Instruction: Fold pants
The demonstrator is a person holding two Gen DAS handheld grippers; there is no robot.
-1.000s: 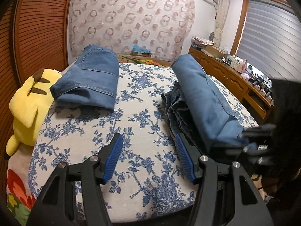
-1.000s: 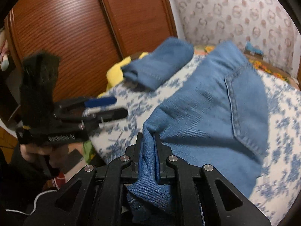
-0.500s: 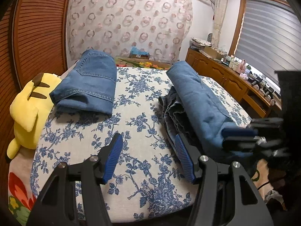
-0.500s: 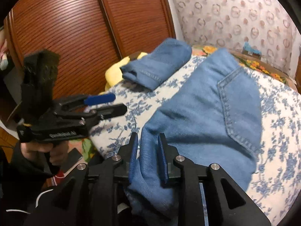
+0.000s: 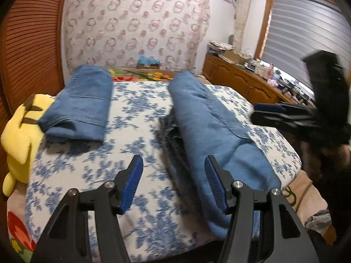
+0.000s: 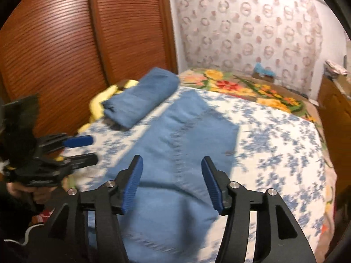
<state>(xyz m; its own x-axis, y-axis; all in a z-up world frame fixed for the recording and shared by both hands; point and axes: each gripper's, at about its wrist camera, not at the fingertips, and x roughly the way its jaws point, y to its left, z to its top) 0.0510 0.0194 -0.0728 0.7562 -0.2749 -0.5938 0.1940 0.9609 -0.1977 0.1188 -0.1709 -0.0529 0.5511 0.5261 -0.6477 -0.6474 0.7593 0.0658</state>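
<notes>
Folded blue denim pants point(image 5: 210, 127) lie on the floral bedspread point(image 5: 136, 107), stacked on darker folded cloth at the right of the left wrist view. They fill the middle of the right wrist view point(image 6: 182, 153). My left gripper point(image 5: 173, 182) is open and empty above the bed's near edge, its right finger beside the pants. My right gripper point(image 6: 172, 179) is open and empty just above the pants' near end. Each gripper shows in the other's view, the left one point(image 6: 79, 151) and the right one point(image 5: 269, 111).
A second folded pair of jeans point(image 5: 81, 103) lies at the far left, beside a yellow plush toy point(image 5: 19, 135). A wooden slatted wardrobe point(image 6: 65, 50) stands left of the bed. A wooden sideboard point(image 5: 241, 81) with clutter runs along the right wall.
My right gripper opened and let go of the pants' edge, then drew back and up. The pants now lie flat. My left gripper rose slightly and stayed open.
</notes>
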